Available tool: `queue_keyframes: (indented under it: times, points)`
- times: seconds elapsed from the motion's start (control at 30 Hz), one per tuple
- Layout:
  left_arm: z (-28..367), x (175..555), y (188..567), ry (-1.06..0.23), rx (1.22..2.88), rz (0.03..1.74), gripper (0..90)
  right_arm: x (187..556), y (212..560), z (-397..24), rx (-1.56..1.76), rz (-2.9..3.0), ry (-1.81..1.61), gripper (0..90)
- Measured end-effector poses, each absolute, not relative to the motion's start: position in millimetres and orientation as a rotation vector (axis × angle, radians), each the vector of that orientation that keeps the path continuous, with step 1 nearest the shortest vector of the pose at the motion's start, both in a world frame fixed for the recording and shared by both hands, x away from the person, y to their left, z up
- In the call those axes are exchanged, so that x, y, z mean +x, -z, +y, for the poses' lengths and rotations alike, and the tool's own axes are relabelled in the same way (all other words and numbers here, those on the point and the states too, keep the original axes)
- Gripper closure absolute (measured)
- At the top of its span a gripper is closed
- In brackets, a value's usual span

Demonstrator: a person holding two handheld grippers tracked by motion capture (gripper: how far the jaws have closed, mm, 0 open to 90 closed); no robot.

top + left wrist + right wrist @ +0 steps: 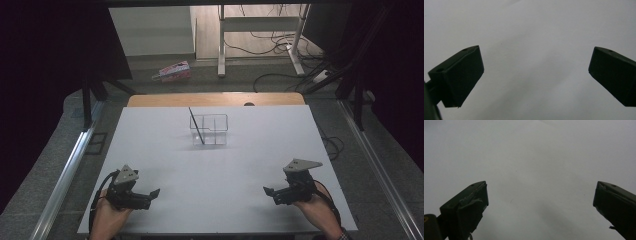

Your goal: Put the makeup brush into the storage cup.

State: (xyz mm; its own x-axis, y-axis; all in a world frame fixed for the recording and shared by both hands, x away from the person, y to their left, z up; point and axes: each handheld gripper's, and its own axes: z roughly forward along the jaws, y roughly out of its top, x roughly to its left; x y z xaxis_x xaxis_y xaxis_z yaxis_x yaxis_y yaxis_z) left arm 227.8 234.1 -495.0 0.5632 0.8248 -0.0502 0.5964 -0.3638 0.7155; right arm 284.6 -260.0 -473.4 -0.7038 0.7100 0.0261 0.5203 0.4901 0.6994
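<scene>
Currently both grippers are resting low at the near edge of the matte white table (215, 165), well apart. Left gripper (155, 192) and right gripper (266, 190) are each standing with jaws spread wide, gripping nothing. Farther back, a clear, boxy plastic container (210, 129) is holding a thin dark rod (196, 125), leaning, upper end pointing far-left

Black left gripper (156, 192), right gripper (266, 190): grey three-cornered top plates, black trailing cables, blocky jaws

Left tongs (156, 192) — jaws wide apart, right tongs (266, 190) likewise — both pointing inward
</scene>
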Motion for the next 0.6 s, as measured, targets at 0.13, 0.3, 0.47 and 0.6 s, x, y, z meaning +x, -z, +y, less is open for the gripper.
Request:
queue_keyframes:
  times: [0.13,0.3,0.47,0.6]
  points:
    - [234,228,495,-0.412,2.098,1.126,0.2,281,473,-264,1.052,2.462,-1.016,0.0]
    - [233,228,496,-0.411,2.100,1.124,0.1,277,475,-271,1.068,2.452,-1.009,0.0]
    - [233,228,496,-0.409,2.101,1.125,0.1,274,476,-277,1.083,2.446,-1.005,0.0]
    - [232,228,496,-0.409,2.102,1.124,0.0,271,476,-280,1.094,2.445,-1.000,0.0]
